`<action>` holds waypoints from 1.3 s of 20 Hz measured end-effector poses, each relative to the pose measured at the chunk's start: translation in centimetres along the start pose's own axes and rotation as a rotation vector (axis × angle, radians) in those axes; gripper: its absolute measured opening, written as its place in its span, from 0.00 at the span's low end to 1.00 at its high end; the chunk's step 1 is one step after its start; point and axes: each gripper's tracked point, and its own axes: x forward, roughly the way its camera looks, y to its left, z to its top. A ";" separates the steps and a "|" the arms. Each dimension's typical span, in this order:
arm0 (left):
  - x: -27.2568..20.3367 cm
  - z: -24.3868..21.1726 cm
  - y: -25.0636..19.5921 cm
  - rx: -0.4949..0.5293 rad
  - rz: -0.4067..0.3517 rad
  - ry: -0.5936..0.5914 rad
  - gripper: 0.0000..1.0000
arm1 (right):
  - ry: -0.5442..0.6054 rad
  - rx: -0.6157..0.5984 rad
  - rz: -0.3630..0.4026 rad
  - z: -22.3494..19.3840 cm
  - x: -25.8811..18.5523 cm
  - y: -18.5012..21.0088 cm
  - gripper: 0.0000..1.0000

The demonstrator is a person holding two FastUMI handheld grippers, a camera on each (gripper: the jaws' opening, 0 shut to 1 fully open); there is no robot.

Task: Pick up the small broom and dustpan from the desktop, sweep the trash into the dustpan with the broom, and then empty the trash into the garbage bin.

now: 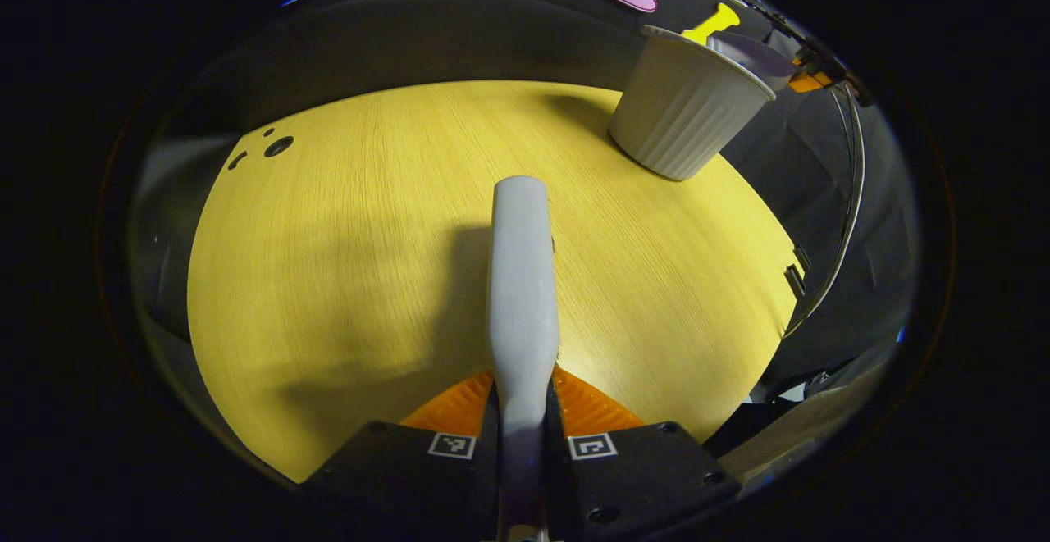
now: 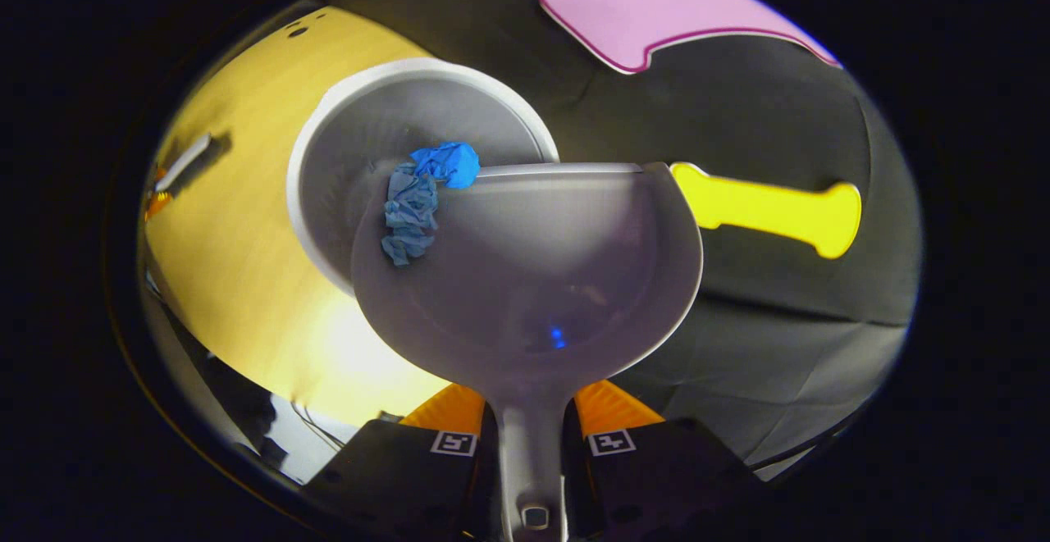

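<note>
I see a yellow wooden desk (image 1: 344, 280) with small dark holes (image 1: 277, 146) near its far corner. Thin cables (image 1: 849, 198) hang beside its edge.

No legible words, brand names or numbers found on any item. Only signs noted: square black-and-white coded tags, patterned and not readable as text.

Left gripper (image 1: 522, 374): one marker (image 1: 452, 444) on the dark body behind the jaws, just left of the clamped broom (image 1: 521, 280) handle. A second marker (image 1: 592, 446) sits just right of it, level with the first.

Right gripper (image 2: 531, 394): same arrangement. One marker (image 2: 454, 443) behind the jaws to the left of the clamped dustpan (image 2: 533, 280) handle, and a second marker (image 2: 611, 442) to the right.

Patterns differ from tag to tag. No caption or digits beside any of them.
</note>
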 end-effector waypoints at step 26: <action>-0.5 0.2 -0.2 0.010 0.059 0.001 0.30 | -0.224 0.423 0.023 -0.6 -5.3 -1.8 0.34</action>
